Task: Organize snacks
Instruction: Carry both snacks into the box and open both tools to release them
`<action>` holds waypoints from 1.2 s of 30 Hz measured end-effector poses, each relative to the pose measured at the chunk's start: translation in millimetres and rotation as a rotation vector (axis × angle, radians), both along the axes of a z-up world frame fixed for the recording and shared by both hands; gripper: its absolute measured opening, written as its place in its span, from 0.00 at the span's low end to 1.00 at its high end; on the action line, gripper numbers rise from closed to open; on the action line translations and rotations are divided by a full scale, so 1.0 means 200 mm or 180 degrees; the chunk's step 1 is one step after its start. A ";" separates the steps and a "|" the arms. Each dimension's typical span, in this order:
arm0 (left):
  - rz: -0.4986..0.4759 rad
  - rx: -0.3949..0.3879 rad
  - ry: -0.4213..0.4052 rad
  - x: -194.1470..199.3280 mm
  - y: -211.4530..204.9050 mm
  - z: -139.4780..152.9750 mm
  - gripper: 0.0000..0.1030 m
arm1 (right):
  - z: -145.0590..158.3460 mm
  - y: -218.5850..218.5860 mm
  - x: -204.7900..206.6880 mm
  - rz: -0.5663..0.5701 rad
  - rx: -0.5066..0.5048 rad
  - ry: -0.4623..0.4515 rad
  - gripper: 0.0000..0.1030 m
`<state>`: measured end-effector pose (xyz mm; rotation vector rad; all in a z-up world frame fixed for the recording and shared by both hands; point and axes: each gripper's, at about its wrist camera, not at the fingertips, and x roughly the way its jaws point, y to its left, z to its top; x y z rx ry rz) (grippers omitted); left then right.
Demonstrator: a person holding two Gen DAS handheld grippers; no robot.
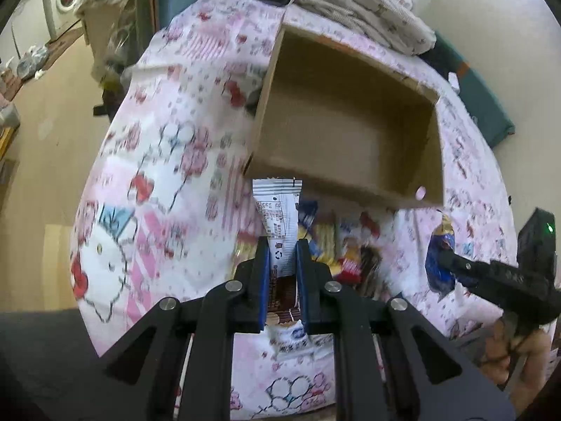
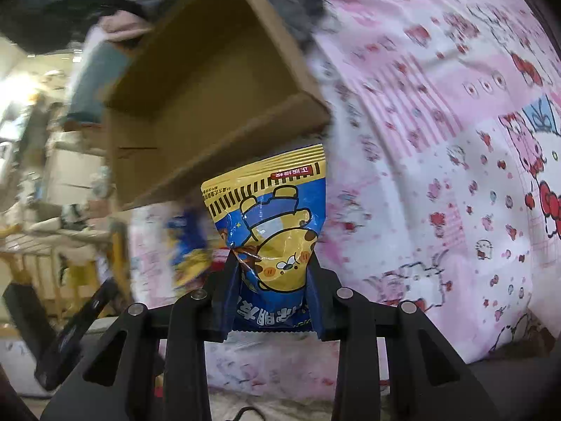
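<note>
Clenched in the left gripper [image 1: 283, 245], a white snack packet [image 1: 278, 217] points toward the empty cardboard box [image 1: 350, 112] at upper centre; the right gripper [image 2: 273, 263] pinches a blue-yellow snack bag [image 2: 277, 210], likely for boxing.

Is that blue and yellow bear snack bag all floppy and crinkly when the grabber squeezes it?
Probably yes. The bear snack bag is creased and pinched in where the right tool grips it, so it looks soft and crushable. Yet its top stands up unsupported, so it is likely light and puffy. The shiny film may be a little slippery.
</note>
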<state>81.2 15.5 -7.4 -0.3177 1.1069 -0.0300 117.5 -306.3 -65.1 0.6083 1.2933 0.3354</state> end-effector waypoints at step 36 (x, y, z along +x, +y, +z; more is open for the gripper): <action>-0.0367 0.0098 -0.0235 0.75 -0.19 -0.15 0.12 | 0.01 0.22 0.60 0.0182 -0.0248 -0.0692 0.34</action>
